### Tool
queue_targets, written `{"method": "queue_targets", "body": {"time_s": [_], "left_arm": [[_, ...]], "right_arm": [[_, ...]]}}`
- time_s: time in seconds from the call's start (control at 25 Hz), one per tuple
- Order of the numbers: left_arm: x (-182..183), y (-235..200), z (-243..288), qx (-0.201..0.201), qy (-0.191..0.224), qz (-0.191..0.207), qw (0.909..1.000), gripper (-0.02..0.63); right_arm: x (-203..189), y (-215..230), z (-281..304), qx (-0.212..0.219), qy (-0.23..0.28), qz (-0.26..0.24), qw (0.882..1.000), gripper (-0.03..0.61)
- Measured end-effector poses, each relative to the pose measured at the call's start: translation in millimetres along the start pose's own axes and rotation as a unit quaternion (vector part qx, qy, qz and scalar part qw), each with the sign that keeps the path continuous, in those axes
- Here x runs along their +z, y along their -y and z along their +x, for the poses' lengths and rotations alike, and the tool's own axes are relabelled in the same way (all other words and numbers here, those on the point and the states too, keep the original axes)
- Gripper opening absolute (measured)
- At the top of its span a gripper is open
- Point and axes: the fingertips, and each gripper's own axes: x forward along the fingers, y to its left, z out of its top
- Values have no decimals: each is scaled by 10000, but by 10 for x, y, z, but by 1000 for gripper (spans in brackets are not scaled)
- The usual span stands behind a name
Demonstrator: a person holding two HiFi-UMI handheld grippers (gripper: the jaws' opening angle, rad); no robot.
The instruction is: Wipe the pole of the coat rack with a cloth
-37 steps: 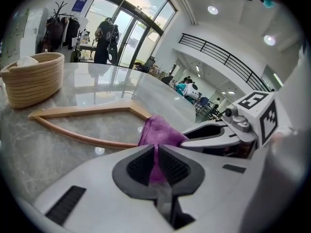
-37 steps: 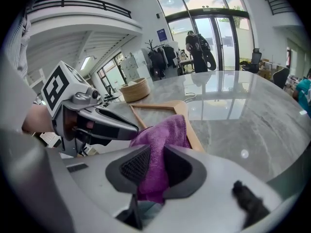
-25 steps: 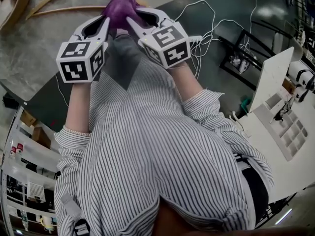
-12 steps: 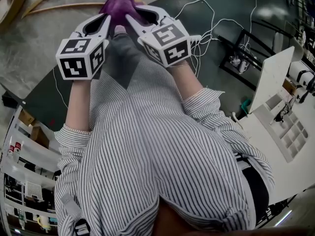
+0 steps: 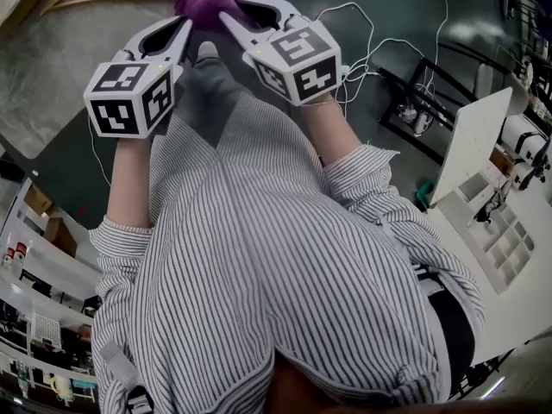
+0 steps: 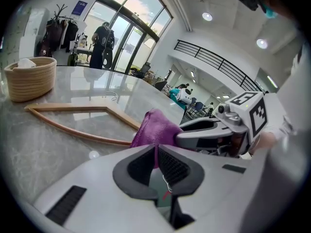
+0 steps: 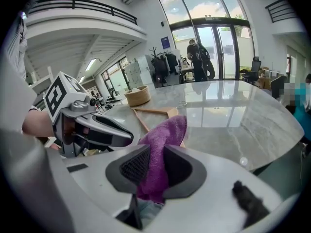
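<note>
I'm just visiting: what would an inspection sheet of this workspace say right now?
Surface: glossy marble table.
Job's things: purple cloth held between both tongs; wooden frame lying flat on the table.
Clutter: woven basket at the table's far side.
Grippers: left tongs shut on the cloth; right tongs shut on the cloth.
Cables: white cables loose on the floor.
Surroundings: white desk with a compartment tray, shelves, glass doors.
</note>
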Motion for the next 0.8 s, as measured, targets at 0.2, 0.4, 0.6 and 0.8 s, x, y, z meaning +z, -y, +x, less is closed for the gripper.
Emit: {"method": "queue_targets", "body": {"time_s": [0.2, 0.4, 0.6, 0.8], "left_arm": [[123, -34, -217, 206, 297, 11, 9993, 28], [219, 11, -431, 386, 600, -22, 9974, 28], [300, 63, -688, 378, 950, -163, 9946, 28], [436, 107, -896, 369, 1161, -51, 9925, 28]], "right_arm": [[238, -97, -138, 125, 226, -227, 9994, 89], [423, -183, -276, 193, 413, -441, 9980, 91], [582, -341, -369, 379, 597, -482, 9963, 91], [823, -419, -581, 371, 982, -314, 9940, 91]]}}
